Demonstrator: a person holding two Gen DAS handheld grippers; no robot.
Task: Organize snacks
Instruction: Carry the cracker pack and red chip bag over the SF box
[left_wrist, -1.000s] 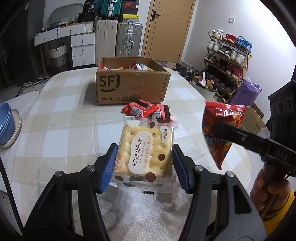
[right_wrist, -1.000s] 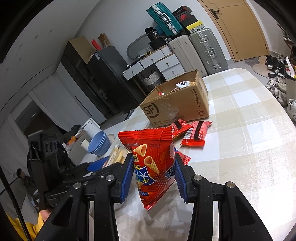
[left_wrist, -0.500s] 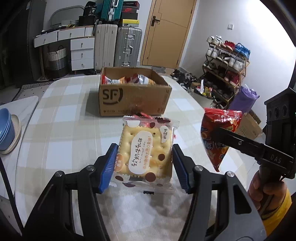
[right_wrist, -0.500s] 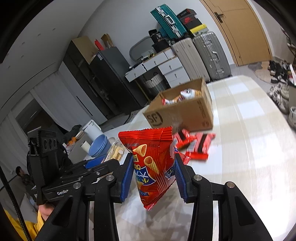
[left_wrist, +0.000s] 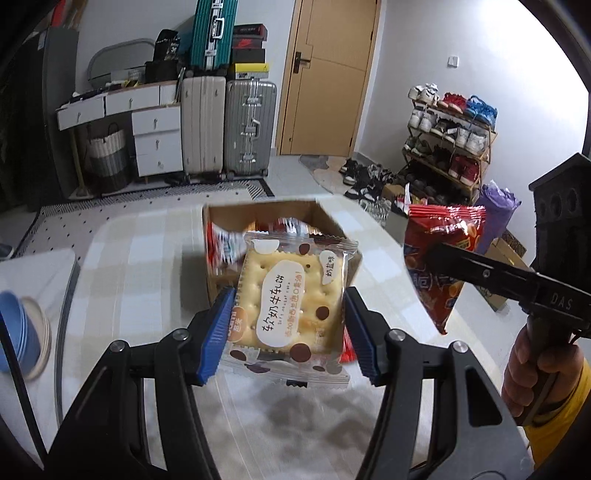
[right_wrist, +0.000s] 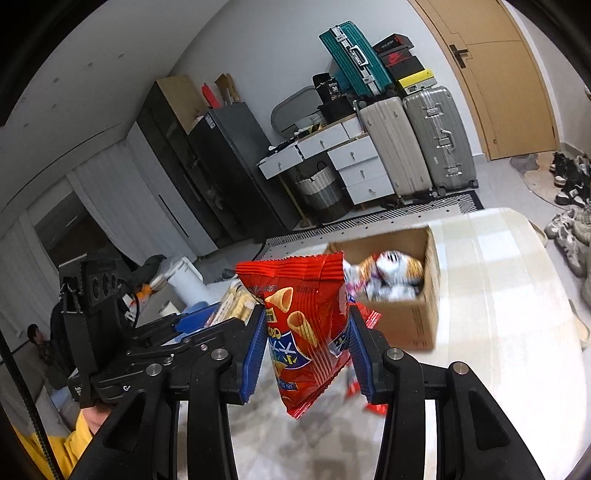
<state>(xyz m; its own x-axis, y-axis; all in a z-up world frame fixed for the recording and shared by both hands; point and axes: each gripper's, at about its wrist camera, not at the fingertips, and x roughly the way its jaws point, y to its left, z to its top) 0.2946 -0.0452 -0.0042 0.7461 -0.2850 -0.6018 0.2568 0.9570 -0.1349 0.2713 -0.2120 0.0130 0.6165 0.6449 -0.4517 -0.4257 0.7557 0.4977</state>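
My left gripper (left_wrist: 290, 332) is shut on a clear cracker packet (left_wrist: 290, 299) with brown dots, held above the table just in front of the open cardboard box (left_wrist: 266, 214). My right gripper (right_wrist: 306, 354) is shut on a red chip bag (right_wrist: 306, 325), which hangs upright; it also shows in the left wrist view (left_wrist: 439, 262) to the right of the box. The box (right_wrist: 406, 321) holds several snack packets (right_wrist: 384, 277). Red wrappers (right_wrist: 373, 406) lie on the table under the right gripper, mostly hidden.
The checked table (left_wrist: 129, 280) ends at a rounded far edge just behind the box. Blue bowls (left_wrist: 18, 332) stand stacked at the left. Suitcases (left_wrist: 229, 129), drawers and a shoe rack (left_wrist: 450, 140) stand on the floor beyond.
Both grippers have risen and moved forward toward the box with their packets. The box now looks closer and its inside shows from above. The red wrappers have slipped below the packets.
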